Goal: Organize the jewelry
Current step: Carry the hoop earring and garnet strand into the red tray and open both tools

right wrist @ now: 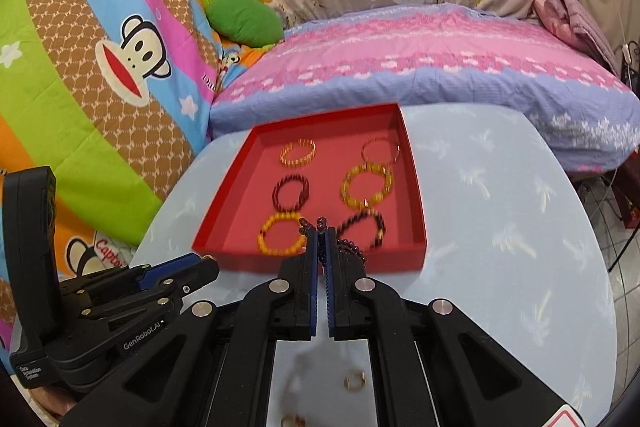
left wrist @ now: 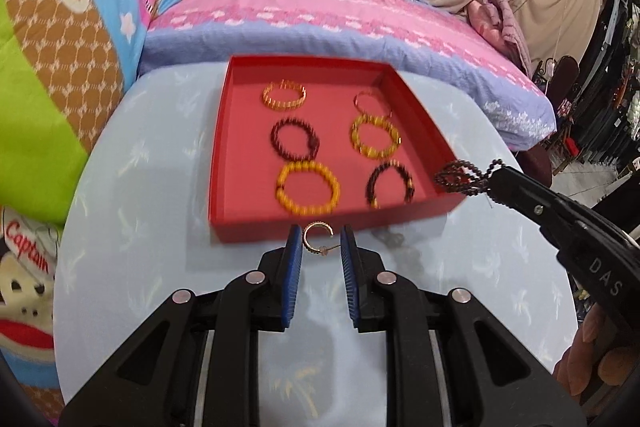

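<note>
Red tray (left wrist: 256, 223): six bracelets inside. Right gripper (right wrist: 322, 233) clamps dark bead strand (left wrist: 460, 179) above near-right corner. Left gripper (left wrist: 319, 245) parted around gold hoop earring (left wrist: 316, 239) before front wall.

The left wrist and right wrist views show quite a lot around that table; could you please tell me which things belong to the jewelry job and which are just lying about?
Belonging to the job:
- red tray with six bracelets
- dark bead strand pinched in the right gripper
- gold hoop earring between the open left gripper fingers
- small rings on the table

Just lying about:
- green cushion
- pink pillow
- monkey-print quilt
</note>
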### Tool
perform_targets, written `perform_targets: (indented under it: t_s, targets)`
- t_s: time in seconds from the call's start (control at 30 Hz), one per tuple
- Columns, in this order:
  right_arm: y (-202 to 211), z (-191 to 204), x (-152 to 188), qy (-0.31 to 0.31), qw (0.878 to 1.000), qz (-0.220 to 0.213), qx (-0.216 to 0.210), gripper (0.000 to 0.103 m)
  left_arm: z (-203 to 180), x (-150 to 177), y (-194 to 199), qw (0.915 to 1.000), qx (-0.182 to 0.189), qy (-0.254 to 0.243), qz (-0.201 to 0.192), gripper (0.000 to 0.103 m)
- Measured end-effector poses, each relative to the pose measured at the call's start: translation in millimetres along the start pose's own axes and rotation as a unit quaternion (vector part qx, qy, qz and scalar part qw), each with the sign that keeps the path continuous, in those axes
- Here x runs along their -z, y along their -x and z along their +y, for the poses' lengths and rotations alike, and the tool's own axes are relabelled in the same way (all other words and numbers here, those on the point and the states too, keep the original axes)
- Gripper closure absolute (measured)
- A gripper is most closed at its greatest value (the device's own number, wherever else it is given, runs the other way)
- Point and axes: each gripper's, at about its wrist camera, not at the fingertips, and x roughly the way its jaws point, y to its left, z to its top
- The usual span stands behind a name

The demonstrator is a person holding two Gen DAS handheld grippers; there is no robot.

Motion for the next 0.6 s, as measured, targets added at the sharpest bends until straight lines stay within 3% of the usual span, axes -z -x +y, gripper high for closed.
perform_targets:
  t_s: [0.33, 0.6]
  targets:
    - [-75.8, 1.4, -61.6, 0.022, 1.0, 0.004, 0.007, 0.099, 5.2, -86.4, -57.9, 0.9997, -0.014, -0.014, -0.017, 0.084]
    - [-139.9, -2.4, -91.9, 0.023, 0.999, 0.024, 0.012, 0.099, 19.9, -118.9, -116.9, 0.9994, -0.033, -0.007, 0.011, 0.084]
